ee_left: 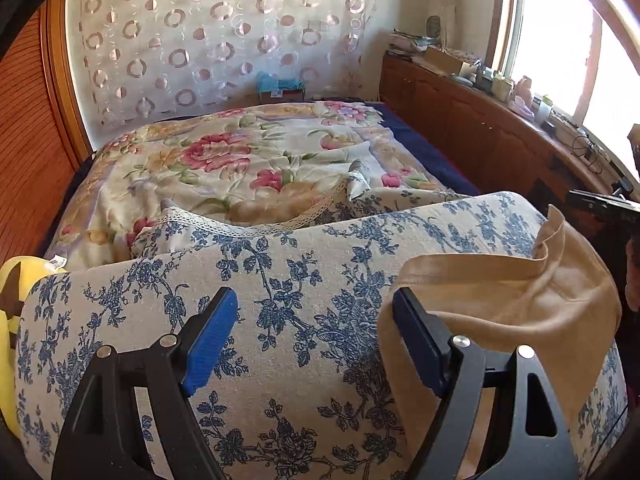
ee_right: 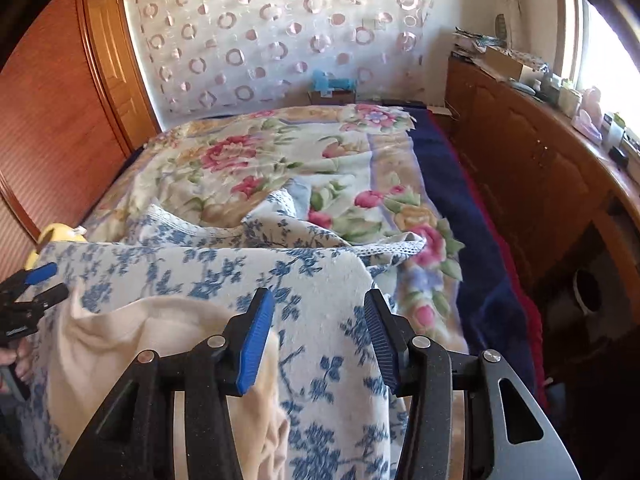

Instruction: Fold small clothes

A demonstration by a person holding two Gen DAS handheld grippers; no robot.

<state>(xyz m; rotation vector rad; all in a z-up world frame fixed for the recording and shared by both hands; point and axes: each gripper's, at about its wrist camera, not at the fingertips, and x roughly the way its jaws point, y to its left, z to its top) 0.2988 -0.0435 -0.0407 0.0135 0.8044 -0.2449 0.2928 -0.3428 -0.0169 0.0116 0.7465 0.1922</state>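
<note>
A small beige garment point(ee_left: 500, 312) lies rumpled on a blue-flowered cloth surface point(ee_left: 300, 280), with one corner standing up. My left gripper point(ee_left: 314, 308) is open wide just over that surface; its right finger rests above the garment's left edge and only flowered cloth shows between the pads. In the right wrist view the same garment point(ee_right: 140, 340) looks cream and lies at lower left, partly under the left finger of my right gripper point(ee_right: 318, 304). That gripper is open with nothing in it, over the flowered surface point(ee_right: 320, 360). The left gripper point(ee_right: 48, 284) shows at the far left edge, beside the garment.
Beyond the surface is a bed with a pink-flowered blanket point(ee_left: 248, 160) and a navy sheet point(ee_right: 460, 208). Wooden cabinets point(ee_left: 480, 120) topped with clutter line the right under a bright window. A wooden wardrobe point(ee_right: 52, 120) stands left, and a yellow object point(ee_left: 12, 292) sits at the surface's left end.
</note>
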